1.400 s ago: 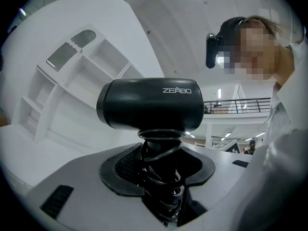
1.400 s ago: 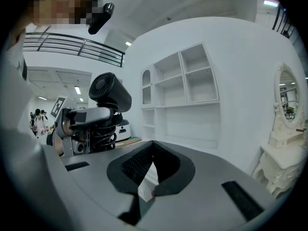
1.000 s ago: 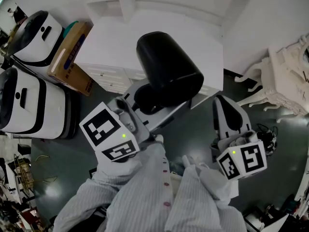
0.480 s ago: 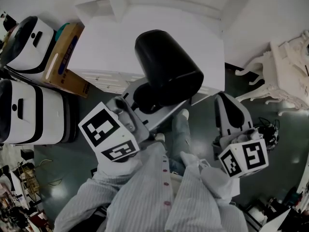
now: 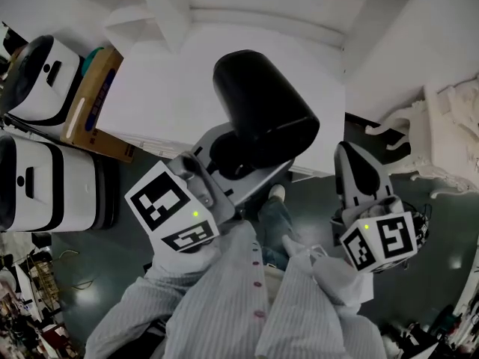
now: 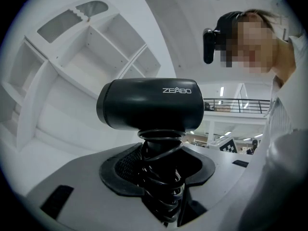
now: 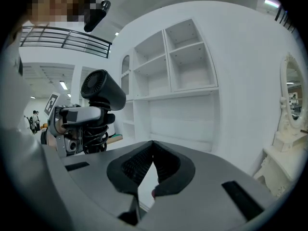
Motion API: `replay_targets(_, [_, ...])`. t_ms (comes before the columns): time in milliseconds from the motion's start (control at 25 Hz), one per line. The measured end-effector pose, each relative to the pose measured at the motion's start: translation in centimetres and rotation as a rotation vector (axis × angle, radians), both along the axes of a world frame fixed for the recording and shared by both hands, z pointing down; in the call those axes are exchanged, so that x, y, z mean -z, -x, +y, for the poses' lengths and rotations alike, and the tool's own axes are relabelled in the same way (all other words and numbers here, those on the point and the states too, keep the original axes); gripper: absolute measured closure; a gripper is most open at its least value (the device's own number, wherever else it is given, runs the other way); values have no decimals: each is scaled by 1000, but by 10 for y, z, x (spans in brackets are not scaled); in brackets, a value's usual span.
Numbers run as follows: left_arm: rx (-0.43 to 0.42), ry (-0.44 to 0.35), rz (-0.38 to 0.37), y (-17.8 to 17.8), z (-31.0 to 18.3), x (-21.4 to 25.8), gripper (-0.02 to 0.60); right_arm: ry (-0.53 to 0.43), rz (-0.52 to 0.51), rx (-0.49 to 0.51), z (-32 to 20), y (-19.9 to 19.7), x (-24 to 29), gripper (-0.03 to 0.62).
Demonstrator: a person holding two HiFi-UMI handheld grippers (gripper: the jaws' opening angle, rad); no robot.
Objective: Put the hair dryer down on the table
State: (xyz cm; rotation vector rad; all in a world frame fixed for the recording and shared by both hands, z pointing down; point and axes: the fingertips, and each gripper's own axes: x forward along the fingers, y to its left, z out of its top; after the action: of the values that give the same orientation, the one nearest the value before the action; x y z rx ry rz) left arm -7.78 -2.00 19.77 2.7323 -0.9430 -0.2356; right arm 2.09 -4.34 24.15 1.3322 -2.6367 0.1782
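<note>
Black hair dryer [image 5: 263, 111], likely rigid and top-heavy, is held above the white table [image 5: 165, 103], clamped at its cord-wrapped handle [image 6: 161, 150] by the left gripper [image 5: 230, 155]; the right gripper [image 5: 361, 174] is closed, empty.

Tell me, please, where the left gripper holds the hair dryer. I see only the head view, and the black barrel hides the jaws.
Observer: The left gripper is closed on the handle of the hair dryer, just below the barrel.
Operator: Is the handle bare?
Observer: No, a black cord is wound around it in coils, and the coils sit between the pads.
Operator: Does the right gripper carry anything?
Observer: No. The right gripper has its jaws together with nothing between them.
</note>
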Motion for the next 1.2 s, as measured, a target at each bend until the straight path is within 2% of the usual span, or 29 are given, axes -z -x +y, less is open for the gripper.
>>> replay_targets(360, [60,11,-1,-36,-89,10,381,4,-1,51,-91,-35,9,583])
replay_targets(720, [107,9,-16,-65,-142,14,381,-4,-2,120,-148,-56,13,583])
replay_targets(1200, [66,59,-56,-88,-185,1,382,21,-5,108,-187,-73,8,583])
